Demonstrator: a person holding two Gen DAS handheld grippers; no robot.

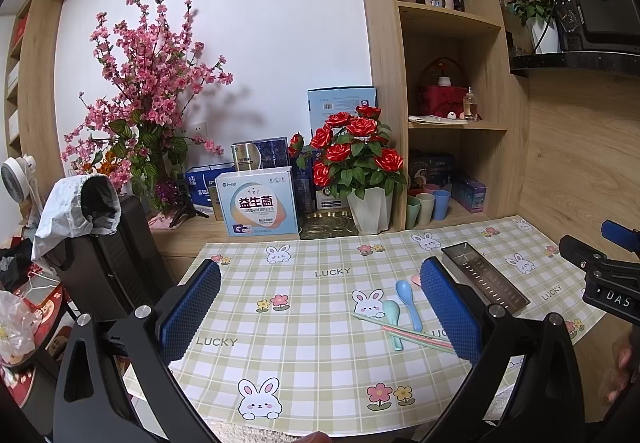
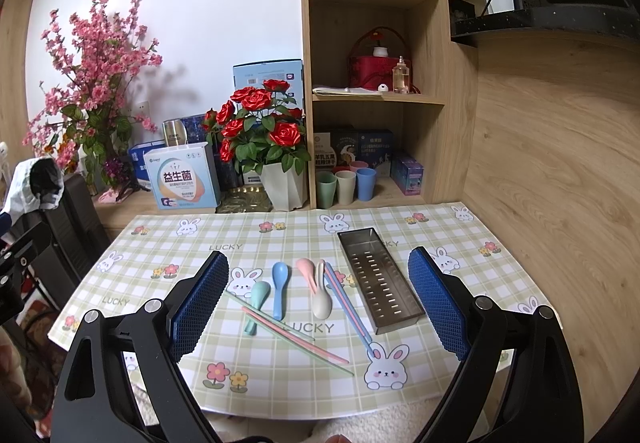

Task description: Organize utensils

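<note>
A steel perforated utensil tray (image 2: 378,279) lies on the checked table mat (image 2: 280,375), right of centre. Left of it lie a white spoon (image 2: 322,301), a pink spoon (image 2: 306,271), a blue spoon (image 2: 279,289), a teal spoon (image 2: 257,301) and several pastel chopsticks (image 2: 296,335). My right gripper (image 2: 318,307) hovers open above them, holding nothing. In the left wrist view the blue spoon (image 1: 408,301), teal spoon (image 1: 393,317) and tray (image 1: 484,279) show near the right finger. My left gripper (image 1: 320,311) is open and empty over the mat's left part.
A white pot of red roses (image 2: 264,139), a probiotic box (image 2: 180,179), three pastel cups (image 2: 346,185) and a pink blossom plant (image 2: 96,83) stand behind the mat. Wooden shelves rise at the back right. A dark chair with a cloth (image 1: 80,211) stands at the left.
</note>
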